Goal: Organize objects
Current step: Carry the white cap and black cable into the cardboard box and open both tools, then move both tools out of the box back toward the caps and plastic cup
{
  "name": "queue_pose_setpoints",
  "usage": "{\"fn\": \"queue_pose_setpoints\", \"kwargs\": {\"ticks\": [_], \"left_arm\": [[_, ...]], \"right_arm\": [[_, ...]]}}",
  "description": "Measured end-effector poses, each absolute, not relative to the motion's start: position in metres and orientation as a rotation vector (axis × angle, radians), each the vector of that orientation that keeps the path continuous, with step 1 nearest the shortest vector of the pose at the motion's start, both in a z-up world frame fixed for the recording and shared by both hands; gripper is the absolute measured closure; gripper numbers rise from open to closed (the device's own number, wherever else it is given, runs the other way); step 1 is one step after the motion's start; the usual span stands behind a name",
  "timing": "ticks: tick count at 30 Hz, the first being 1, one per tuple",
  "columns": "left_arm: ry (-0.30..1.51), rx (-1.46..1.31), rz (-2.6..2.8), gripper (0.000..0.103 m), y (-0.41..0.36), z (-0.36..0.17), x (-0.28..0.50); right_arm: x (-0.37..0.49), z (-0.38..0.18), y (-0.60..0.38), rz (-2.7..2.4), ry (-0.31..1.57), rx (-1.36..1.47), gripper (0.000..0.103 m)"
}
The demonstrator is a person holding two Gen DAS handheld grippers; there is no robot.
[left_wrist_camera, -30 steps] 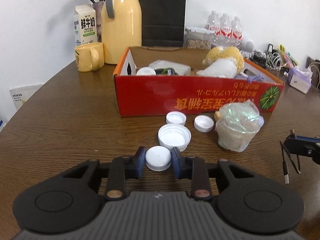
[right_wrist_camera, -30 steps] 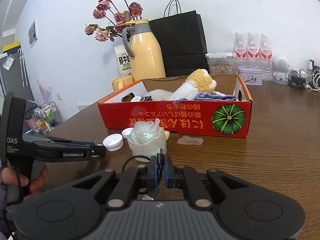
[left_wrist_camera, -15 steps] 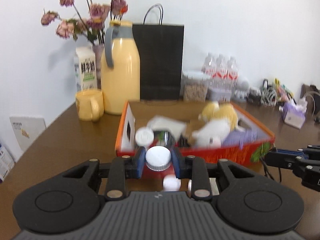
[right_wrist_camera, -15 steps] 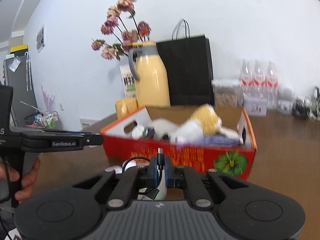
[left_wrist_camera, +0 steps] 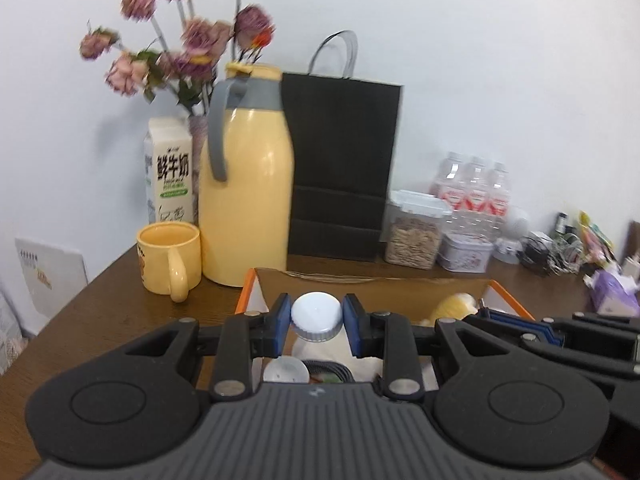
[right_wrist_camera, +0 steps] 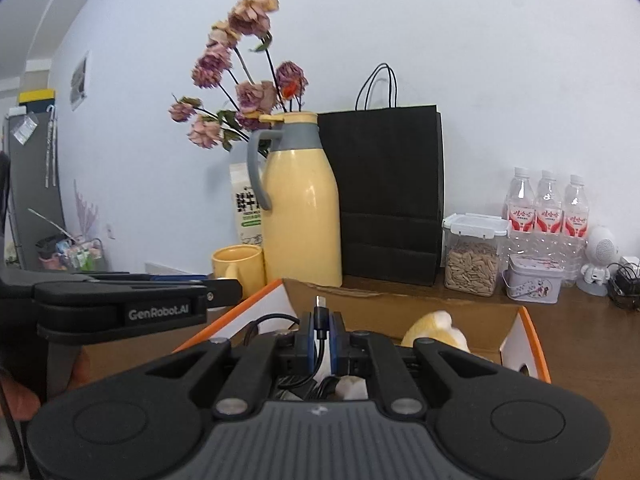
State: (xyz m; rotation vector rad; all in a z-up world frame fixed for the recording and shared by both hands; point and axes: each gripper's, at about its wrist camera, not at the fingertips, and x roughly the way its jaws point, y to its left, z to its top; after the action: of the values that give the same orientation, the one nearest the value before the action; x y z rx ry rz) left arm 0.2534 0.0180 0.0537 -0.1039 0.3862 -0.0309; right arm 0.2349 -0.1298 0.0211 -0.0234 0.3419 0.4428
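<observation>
Surface: brown wooden table [left_wrist_camera: 100, 320], grain visible.
Jug: tall pale-yellow thermos jug with grey collar and handle [left_wrist_camera: 246, 184], upright at the back.
Mug: yellow ceramic mug [left_wrist_camera: 168, 258], just beside the jug, handle facing the camera.
Carton: white milk carton with green label [left_wrist_camera: 169, 170], behind the mug.
Flowers: dried pink and purple roses [right_wrist_camera: 240, 92], rising behind the jug.
Bag: black paper carrier bag with cord handles [right_wrist_camera: 386, 194], against the white wall.
Container: clear plastic clip-lid box of seeds [right_wrist_camera: 472, 256].
Tin: small printed metal tin [right_wrist_camera: 532, 280], touching or just beside the container.
Bottles: three clear water bottles with red labels [right_wrist_camera: 546, 212], behind the tin.
</observation>
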Motion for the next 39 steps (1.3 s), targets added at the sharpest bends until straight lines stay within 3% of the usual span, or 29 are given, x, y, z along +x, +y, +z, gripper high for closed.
{"fn": "queue_pose_setpoints", "kwargs": {"ticks": [15,17,19,20,22,25,26,28,30,32,39], "left_arm": [[0.398,-0.063,0.016,0.073,0.019,0.026,0.279],[0.384,-0.056,0.020,0.064,0.019,0.028,0.276],[0.364,-0.050,0.024,0.044,0.020,0.030,0.272],[0.352,-0.045,0.026,0.040,0.020,0.031,0.270],[0.331,-0.040,0.029,0.020,0.019,0.034,0.266],[0.308,-0.036,0.039,0.002,0.019,0.037,0.260],[0.298,-0.035,0.046,0.000,0.018,0.038,0.259],[0.291,-0.034,0.051,0.000,0.019,0.039,0.257],[0.289,-0.037,0.055,0.000,0.019,0.040,0.255],[0.288,-0.035,0.058,0.000,0.018,0.040,0.254],[0.275,-0.031,0.046,0.000,0.017,0.041,0.243]], "right_arm": [[0.276,-0.014,-0.126,0.357,0.378,-0.039,0.096],[0.273,-0.014,-0.127,0.358,0.379,-0.040,0.094],[0.270,-0.014,-0.128,0.347,0.376,-0.047,0.092],[0.269,-0.015,-0.128,0.344,0.378,-0.050,0.089],[0.266,-0.015,-0.130,0.339,0.377,-0.044,0.063],[0.260,-0.014,-0.132,0.341,0.359,-0.041,0.034],[0.258,-0.013,-0.132,0.338,0.350,-0.042,0.029],[0.254,-0.011,-0.133,0.334,0.331,-0.041,0.008],[0.251,-0.008,-0.134,0.337,0.321,-0.037,0.008],[0.249,-0.006,-0.135,0.334,0.316,-0.036,0.000],[0.242,-0.002,-0.138,0.330,0.308,-0.045,0.000]]}}
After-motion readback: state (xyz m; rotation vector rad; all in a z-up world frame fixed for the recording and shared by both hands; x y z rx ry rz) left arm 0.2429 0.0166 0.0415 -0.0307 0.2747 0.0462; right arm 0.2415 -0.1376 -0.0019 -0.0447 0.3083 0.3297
